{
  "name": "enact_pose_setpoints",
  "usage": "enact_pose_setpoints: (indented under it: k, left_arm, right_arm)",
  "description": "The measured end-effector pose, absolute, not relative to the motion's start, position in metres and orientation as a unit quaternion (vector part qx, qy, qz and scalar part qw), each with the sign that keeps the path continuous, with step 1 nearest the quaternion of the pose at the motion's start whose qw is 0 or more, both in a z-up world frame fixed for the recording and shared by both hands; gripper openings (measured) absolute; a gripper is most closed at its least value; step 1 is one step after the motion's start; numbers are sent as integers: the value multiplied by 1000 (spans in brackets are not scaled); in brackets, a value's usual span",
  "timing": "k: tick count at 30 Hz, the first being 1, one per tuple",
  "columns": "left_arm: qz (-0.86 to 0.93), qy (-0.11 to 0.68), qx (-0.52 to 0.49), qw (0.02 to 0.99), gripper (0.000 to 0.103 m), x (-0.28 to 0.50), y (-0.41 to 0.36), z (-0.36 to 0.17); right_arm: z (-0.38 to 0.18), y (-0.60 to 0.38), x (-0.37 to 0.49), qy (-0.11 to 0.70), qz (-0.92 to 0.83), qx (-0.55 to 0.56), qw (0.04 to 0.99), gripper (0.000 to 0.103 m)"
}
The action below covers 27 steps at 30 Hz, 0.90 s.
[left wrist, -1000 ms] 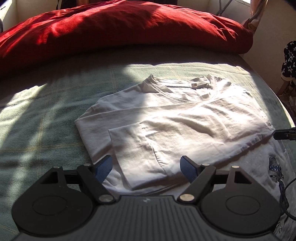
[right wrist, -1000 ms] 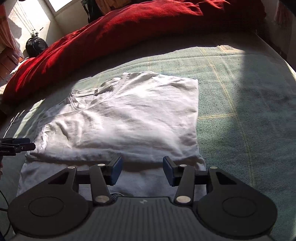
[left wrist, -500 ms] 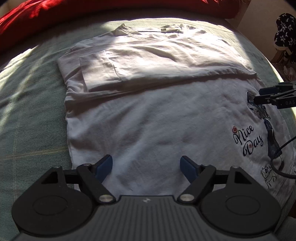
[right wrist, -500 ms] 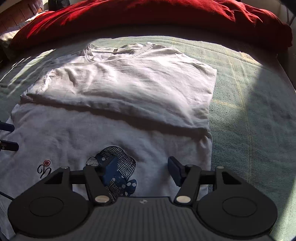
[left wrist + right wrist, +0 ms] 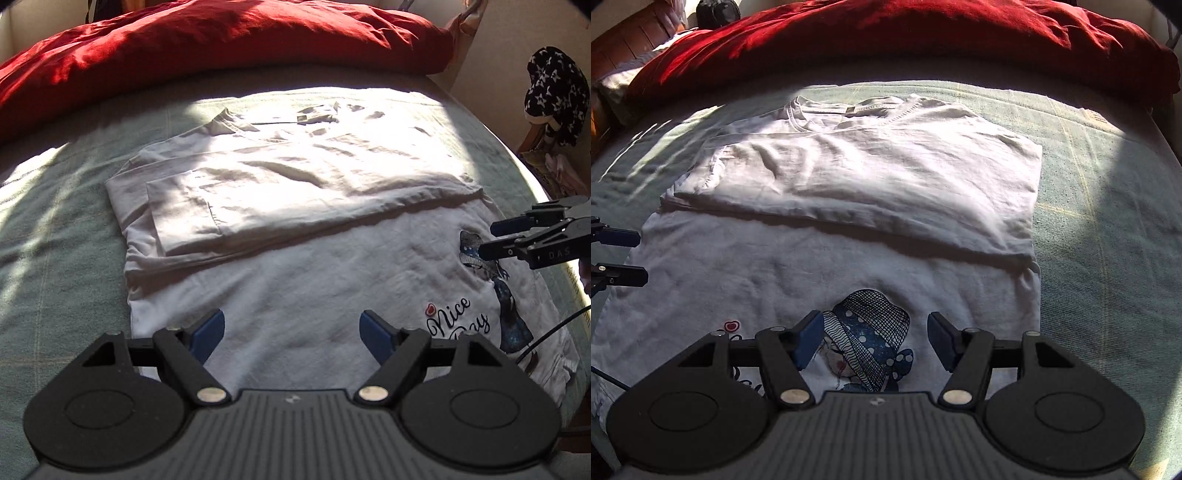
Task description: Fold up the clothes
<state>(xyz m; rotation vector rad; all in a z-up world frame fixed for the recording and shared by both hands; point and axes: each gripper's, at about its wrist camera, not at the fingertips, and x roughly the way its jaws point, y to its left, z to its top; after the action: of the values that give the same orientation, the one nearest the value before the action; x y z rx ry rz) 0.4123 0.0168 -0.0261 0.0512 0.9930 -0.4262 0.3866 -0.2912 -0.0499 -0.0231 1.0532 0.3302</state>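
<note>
The white T-shirt [image 5: 295, 236] lies on the bed [image 5: 55, 229], its neck half doubled over toward the near hem, and both the left gripper [image 5: 293, 328] and right gripper [image 5: 875, 338] hover above the bare lower half with jaws wide apart and empty. If either pinches only the top layer, or they grab unevenly, the next fold likely skews. Only the left wrist view shows the "Nice Day" lettering [image 5: 458, 317]; the right shows the hat print [image 5: 871, 325] whole.
</note>
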Motion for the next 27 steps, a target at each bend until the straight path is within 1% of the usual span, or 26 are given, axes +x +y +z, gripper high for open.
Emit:
enact_pose_setpoints:
  k: [7,11,16,20,24,27]
  left_arm:
    - [-231,459,-83,854,80,501,3,-29]
    - [-245,455,-98,850,81,531,-24,-44]
    - [-202,482,-79,849,80,554,-30,-75]
    - [-170,467,-21,867,80,547,-21,-63]
    - [-187,462,-29,867,80,521,-8,-42]
    - [-195,453,37,869,81,487,-17,-38]
  right_arm:
    - [-52,-284,378,503,155,-21,850,66]
    - [-53,-290,378,503,140,3,853,66]
    - [-57,-294,375,505,133,23,852,66]
    - [-59,-299,372,505,133,23,853,66]
    - [-57,-302,368,506,139,11,851,66]
    - [-55,-300,364,507,148,-9,849,66]
